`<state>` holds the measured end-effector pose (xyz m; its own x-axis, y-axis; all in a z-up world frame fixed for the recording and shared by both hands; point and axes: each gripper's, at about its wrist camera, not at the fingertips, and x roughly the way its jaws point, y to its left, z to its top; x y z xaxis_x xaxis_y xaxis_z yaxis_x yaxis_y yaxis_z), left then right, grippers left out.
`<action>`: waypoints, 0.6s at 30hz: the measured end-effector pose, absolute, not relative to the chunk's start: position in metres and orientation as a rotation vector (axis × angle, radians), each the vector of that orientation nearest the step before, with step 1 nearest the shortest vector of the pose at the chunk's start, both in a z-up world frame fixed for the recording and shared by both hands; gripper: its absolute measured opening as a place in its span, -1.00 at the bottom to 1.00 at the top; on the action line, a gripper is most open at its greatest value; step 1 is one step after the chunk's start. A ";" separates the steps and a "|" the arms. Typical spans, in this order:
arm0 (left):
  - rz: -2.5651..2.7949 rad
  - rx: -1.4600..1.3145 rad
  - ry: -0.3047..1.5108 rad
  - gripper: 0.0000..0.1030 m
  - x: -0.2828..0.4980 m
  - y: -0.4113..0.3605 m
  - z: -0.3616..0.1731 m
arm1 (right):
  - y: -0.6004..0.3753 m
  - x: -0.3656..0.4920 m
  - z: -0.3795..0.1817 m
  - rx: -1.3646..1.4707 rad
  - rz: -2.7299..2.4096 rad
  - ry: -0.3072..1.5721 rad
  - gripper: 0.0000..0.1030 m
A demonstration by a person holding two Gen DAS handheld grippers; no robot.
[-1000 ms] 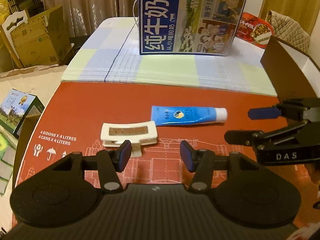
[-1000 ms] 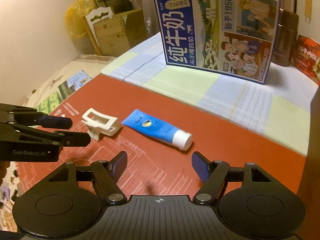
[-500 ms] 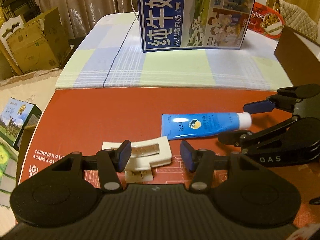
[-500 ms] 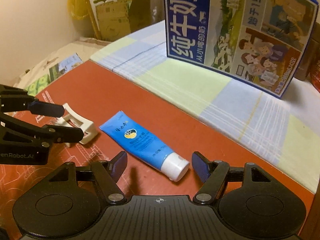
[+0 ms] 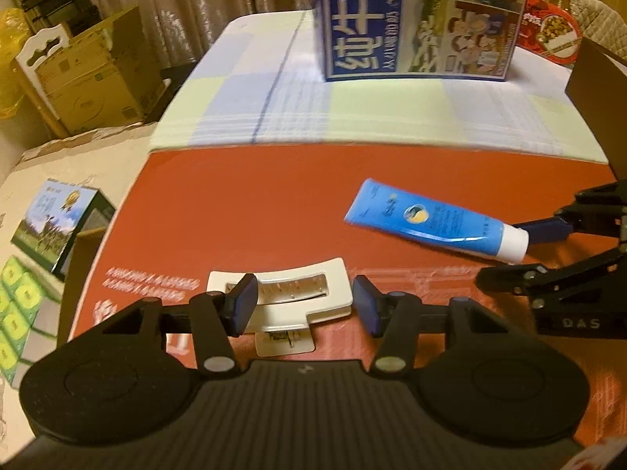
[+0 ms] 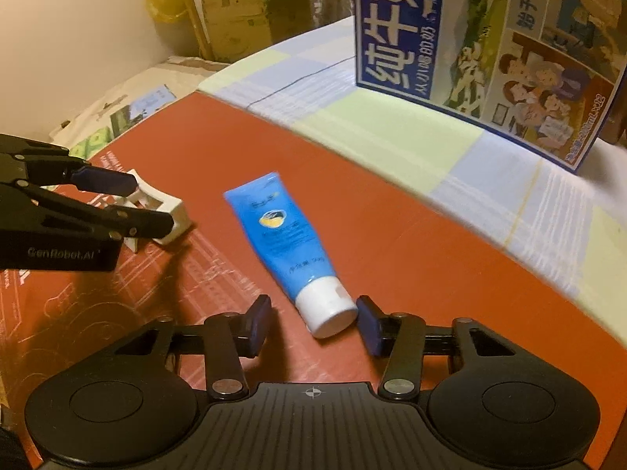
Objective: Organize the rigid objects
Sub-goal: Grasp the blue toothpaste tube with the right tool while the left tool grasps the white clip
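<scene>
Blue tube [image 6: 285, 243] lies on the red desk [image 6: 392, 243], cap between the closing right hand-held gripper [image 6: 313, 323] — centre it first; left hand-held gripper [image 5: 305, 305] straddles the white clip [image 5: 282, 293], spread.

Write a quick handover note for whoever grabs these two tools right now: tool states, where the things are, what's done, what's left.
Left tool: open, straddling the white hair clip on the red mat; pads not pressing.
Right tool: jaws closing around the cap end of the blue tube; right pad at the cap, left pad still apart, no grip yet.
Both things lie flat on the mat, apart from each other. Milk box stands behind on the checked cloth.
Done: both tools lined up.
Left: grip, lift and sort both things.
</scene>
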<state>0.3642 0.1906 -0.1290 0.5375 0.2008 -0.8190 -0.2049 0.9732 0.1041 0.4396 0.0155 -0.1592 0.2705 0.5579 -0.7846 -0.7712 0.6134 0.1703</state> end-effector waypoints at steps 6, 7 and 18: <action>0.271 -0.005 0.988 -0.04 0.339 0.203 -0.127 | 0.032 0.419 -0.159 -0.275 0.941 0.932 -0.11; 0.269 -0.009 0.986 -0.04 0.335 0.204 -0.125 | 0.035 0.416 -0.159 -0.284 0.935 0.929 -0.11; 0.293 -0.057 0.944 0.04 0.314 0.241 -0.111 | 0.042 0.416 -0.161 -0.243 0.879 0.913 -0.27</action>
